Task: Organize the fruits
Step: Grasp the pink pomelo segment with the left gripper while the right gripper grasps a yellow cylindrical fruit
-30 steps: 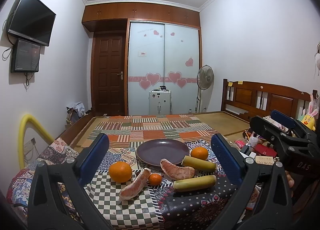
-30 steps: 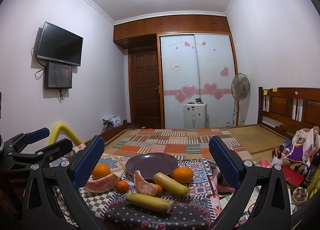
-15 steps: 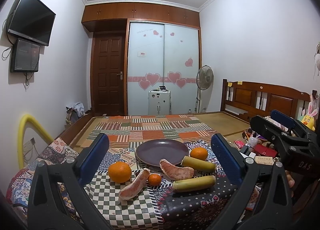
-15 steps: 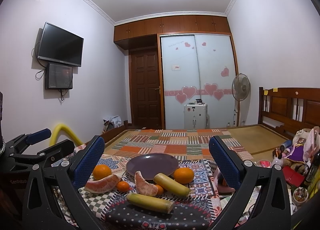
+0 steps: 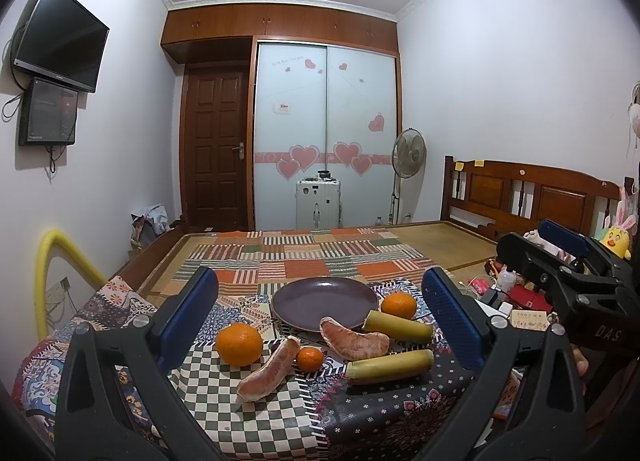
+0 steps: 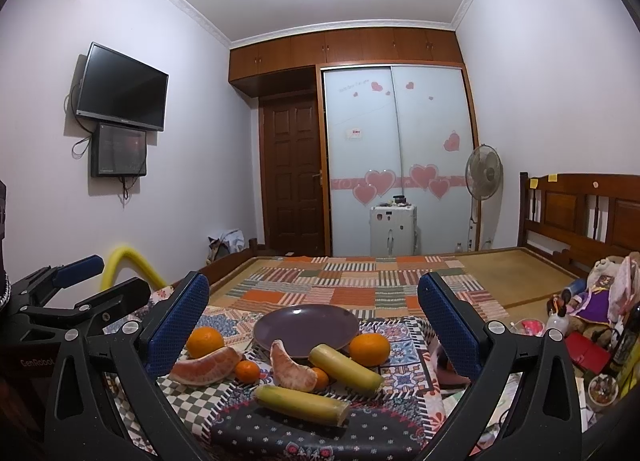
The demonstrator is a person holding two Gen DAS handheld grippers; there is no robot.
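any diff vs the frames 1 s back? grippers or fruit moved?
Nothing visibly changed. Both grippers, left and right, hover open and empty short of the table, with at most a slight camera drift. The round purple plate is bare; the oranges, the peeled pomelo segments and the two yellow-green cane pieces lie where they were on the patterned cloth.

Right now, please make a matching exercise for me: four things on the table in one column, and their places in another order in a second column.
1. round purple plate
2. tiny orange mandarin
3. nearest yellow-green cut stalk
4. left gripper

a. on the dark flowered cloth
b. behind all the fruit, holding nothing
c. open above the table's near edge
d. beside a peeled pink pomelo segment

Pairs: 1-b, 2-d, 3-a, 4-c
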